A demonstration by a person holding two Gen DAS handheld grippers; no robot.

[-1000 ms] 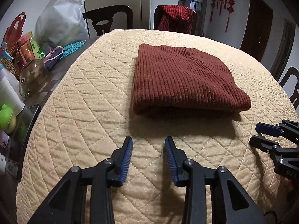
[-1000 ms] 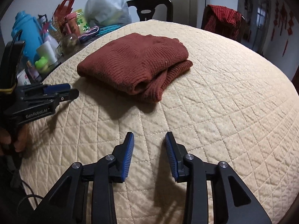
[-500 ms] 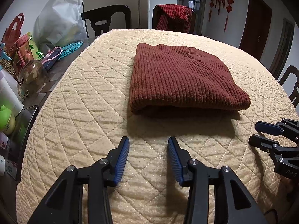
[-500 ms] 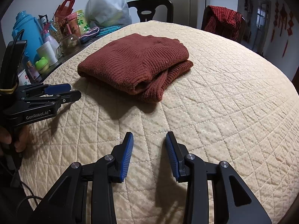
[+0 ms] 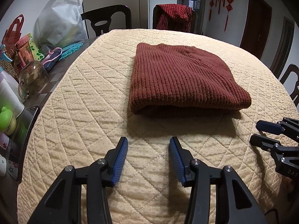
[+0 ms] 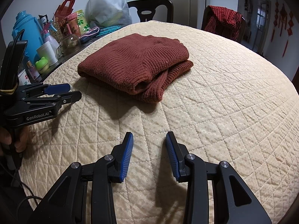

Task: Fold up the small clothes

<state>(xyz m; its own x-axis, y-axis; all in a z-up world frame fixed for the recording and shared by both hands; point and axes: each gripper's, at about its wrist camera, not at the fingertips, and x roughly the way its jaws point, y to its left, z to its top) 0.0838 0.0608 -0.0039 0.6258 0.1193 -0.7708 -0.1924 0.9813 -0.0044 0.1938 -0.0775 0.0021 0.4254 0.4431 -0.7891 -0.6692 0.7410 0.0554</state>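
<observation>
A rust-brown knit sweater [image 5: 183, 78] lies folded into a thick rectangle on the beige quilted table cover [image 5: 93, 97]; it also shows in the right wrist view [image 6: 138, 65], with a sleeve end sticking out at its near right corner. My left gripper [image 5: 148, 143] is open and empty, hovering over the cover just short of the sweater's near folded edge. My right gripper [image 6: 149, 138] is open and empty, further back from the sweater. Each gripper shows in the other's view: the right [image 5: 261, 133], the left [image 6: 72, 91].
Clutter lines the table's left edge: a blue thermos [image 6: 26, 35], cups, a glass jar [image 5: 31, 76], a green frog toy [image 6: 42, 64], a white bag [image 5: 58, 22]. Dark chairs stand behind, one draped with a red checked cloth [image 5: 174, 15].
Both grippers have drawn back slightly from the sweater and stay open. The sweater has not moved.
</observation>
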